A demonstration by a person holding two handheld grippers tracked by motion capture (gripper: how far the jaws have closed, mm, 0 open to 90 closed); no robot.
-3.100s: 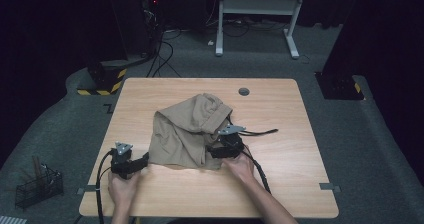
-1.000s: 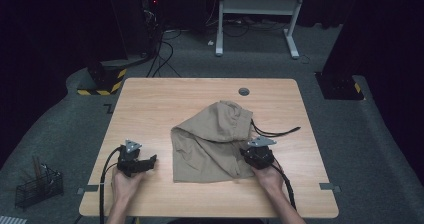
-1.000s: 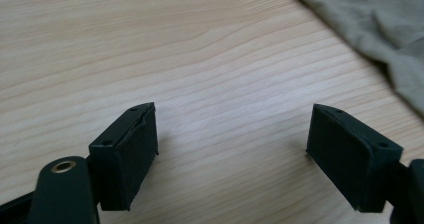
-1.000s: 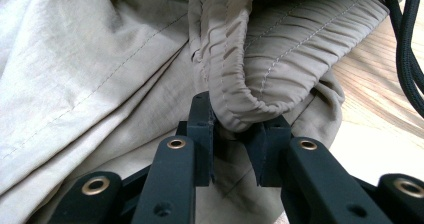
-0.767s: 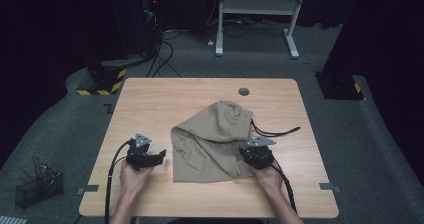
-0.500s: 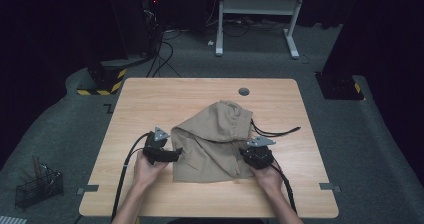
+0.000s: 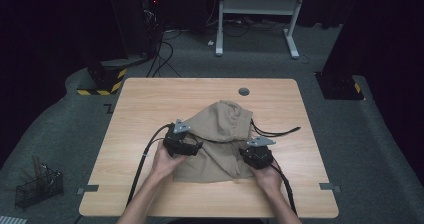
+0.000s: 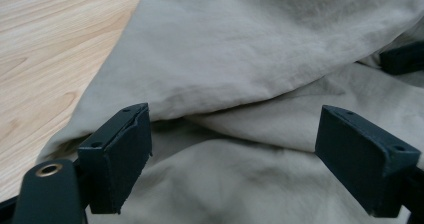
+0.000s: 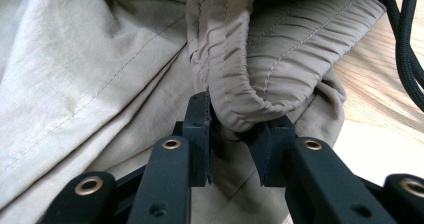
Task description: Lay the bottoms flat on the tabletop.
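Note:
A tan garment [image 7: 220, 126] with a gathered elastic waistband [image 9: 260, 69] lies crumpled on the wooden table [image 7: 150, 104]. My left gripper [image 7: 196, 146] hangs over the garment's left part. It is open, and its jaws have just been opening. In the left gripper view, my left gripper [image 8: 235, 159] straddles a soft fold of the garment [image 8: 240, 59] with its pads clear of the cloth. At the garment's front right corner, my right gripper [image 7: 247, 152] is shut on the cloth. In the right gripper view, my right gripper [image 9: 235, 134] pinches the folded waistband edge.
A black cable [image 7: 275, 132] runs from the right gripper across the table to the right, and shows as a cord [image 9: 405, 44] beside the cloth. A round grommet [image 7: 243, 91] sits near the far edge. A wire basket [image 7: 37, 186] stands on the floor at left.
My left gripper has moved right from the bare wood at the front left onto the garment's left side. The right gripper and the garment have stayed in place.

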